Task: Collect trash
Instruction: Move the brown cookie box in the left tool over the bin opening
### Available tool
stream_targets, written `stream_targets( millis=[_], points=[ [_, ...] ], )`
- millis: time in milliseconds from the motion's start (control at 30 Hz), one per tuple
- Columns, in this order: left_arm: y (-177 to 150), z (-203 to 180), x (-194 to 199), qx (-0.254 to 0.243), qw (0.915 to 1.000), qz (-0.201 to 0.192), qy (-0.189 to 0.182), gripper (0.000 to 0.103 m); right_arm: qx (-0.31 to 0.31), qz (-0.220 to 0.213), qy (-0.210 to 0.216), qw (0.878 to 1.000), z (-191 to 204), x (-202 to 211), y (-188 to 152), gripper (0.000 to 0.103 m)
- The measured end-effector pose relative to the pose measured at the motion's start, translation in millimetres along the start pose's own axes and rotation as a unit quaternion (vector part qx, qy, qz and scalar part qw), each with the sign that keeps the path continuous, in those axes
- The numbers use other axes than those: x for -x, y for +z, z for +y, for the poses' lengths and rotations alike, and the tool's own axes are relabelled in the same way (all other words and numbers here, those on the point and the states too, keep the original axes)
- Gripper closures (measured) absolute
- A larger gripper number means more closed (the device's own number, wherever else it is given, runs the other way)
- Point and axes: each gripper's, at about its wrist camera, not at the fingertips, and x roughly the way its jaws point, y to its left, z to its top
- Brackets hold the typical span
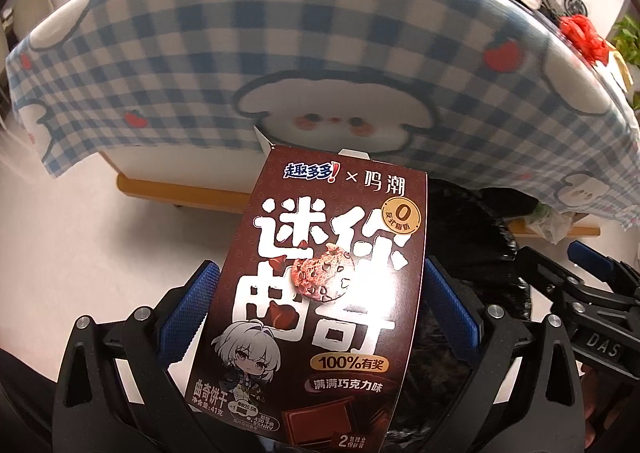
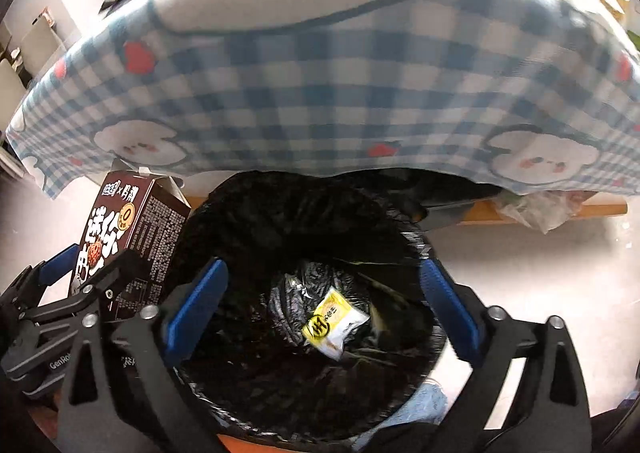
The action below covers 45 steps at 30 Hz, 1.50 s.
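1. Left tongs (image 1: 320,317) are clamped on a brown cookie box (image 1: 332,293). The blue pads press on both of its sides and it stands nearly upright, top flap open.
2. From the right wrist view the same cookie box (image 2: 128,237) sits just left of the trash bin (image 2: 304,253), outside the rim, with the left tongs (image 2: 94,267) around it.
3. Right tongs (image 2: 324,301) are spread wide with nothing between them, hanging right over the mouth of the bin.
4. The bin has a black bag lining it. Down inside lies a small yellow and white wrapper (image 2: 334,323), resting on crumpled black plastic, a bit right of the middle.
5. From the left wrist view the bin's black bag (image 1: 472,237) shows just right of the box, and the right tongs (image 1: 592,285) poke in at the right edge.
6. Far side of both views: a blue and white checked tablecloth (image 1: 280,53) with cartoon faces and red fruit hangs over the tabletop edge.
7. Something red and crumpled (image 1: 584,39) lies on the cloth at the far right. Too blurry to say what.
8. A clear plastic bag (image 2: 532,209) sits on the floor under the cloth, right of the bin.
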Motion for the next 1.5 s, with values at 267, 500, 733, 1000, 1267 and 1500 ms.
stream_targets(
  millis=[267, 500, 733, 1000, 1267, 1500],
  points=[
    [-3.0, -6.5, -6.8, -0.023, 0.9997, 0.004, -0.012, 0.006, -0.036, -0.01, -0.032, 0.999, -58.7, 16.9, -8.3, 0.008],
    [-11.5, -27.1, -14.8, -0.041, 0.9989, 0.012, -0.021, 0.006, -0.061, -0.007, -0.045, 0.997, -96.4, 12.3, -23.0, 0.007],
    [-17.9, -42.4, -21.9, -0.053, 0.9981, 0.017, -0.027, 0.006, -0.071, -0.004, -0.048, 0.996, -113.8, 13.5, -29.2, 0.008],
    [-18.9, -48.4, -23.9, -0.064, 0.9976, 0.017, -0.022, 0.005, -0.076, -0.004, -0.049, 0.996, -115.6, 14.5, -28.6, 0.008],
    [-18.2, -45.5, -26.5, -0.062, 0.9975, 0.027, -0.023, 0.005, -0.074, -0.007, -0.052, 0.996, -112.9, 18.6, -27.5, 0.007],
    [-17.8, -50.1, -25.0, -0.088, 0.9954, 0.031, -0.02, 0.005, -0.068, -0.008, -0.053, 0.996, -108.7, 21.0, -26.7, 0.007]
  ],
)
